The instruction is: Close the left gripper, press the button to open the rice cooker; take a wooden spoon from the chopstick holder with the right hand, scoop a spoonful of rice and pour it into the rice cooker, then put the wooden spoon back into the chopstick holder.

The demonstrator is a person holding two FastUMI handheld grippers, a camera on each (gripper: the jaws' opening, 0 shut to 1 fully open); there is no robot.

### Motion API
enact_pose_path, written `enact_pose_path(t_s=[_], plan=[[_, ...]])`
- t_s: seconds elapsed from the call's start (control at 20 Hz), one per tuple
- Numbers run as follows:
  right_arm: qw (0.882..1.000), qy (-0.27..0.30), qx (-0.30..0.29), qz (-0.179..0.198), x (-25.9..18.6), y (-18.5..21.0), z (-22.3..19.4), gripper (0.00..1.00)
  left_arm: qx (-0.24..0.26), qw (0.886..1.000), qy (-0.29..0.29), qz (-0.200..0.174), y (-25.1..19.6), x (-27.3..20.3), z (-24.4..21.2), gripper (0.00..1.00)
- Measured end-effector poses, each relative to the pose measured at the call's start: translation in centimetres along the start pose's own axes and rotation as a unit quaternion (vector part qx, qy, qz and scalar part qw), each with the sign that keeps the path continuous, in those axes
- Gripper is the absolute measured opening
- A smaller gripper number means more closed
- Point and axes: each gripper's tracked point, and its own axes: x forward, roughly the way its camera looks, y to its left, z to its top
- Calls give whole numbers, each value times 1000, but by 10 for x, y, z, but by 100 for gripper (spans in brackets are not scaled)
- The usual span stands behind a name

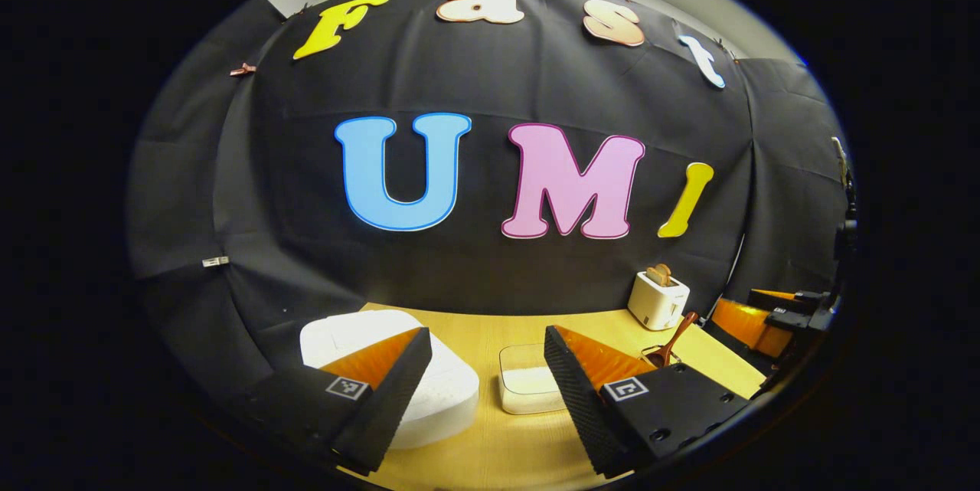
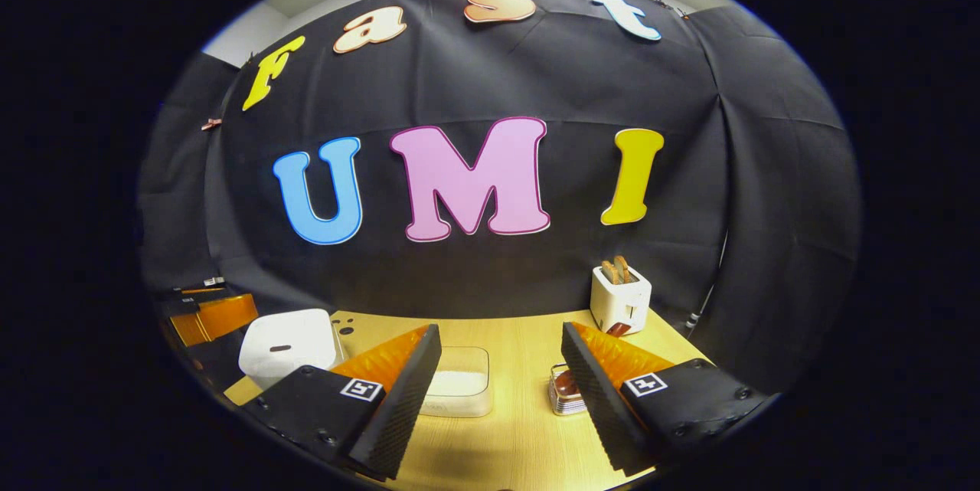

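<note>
A white rice cooker (image 1: 448, 391) sits at the table's left with its lid down, partly behind my left finger; in the right gripper view the rice cooker (image 2: 287, 345) lies left of centre. A clear box of rice (image 1: 528, 384) (image 2: 459, 391) stands mid-table. The wooden spoon (image 1: 675, 339) leans in the wire chopstick holder (image 1: 655, 357), and that holder (image 2: 565, 393) lies just left of my right finger. My left gripper (image 1: 486, 338) is open and holds nothing. My right gripper (image 2: 501, 334) is open too, hanging above the table's near side.
A white toaster (image 1: 657, 299) (image 2: 620, 296) with bread in it stands at the back right, close to the black cloth wall. The other gripper (image 1: 758, 307) shows at the far right edge, and the left one (image 2: 203, 306) at the far left edge. The wooden tabletop (image 2: 513, 437) runs between them.
</note>
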Motion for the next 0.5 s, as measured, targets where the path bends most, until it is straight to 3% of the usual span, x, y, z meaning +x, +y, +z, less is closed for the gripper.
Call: enact_pose_path(t_s=[0.5], plan=[[1000, 9, 8, 9, 3, 19, -11, 98, 11, 1000, 14, -18, 15, 3, -4, 95]])
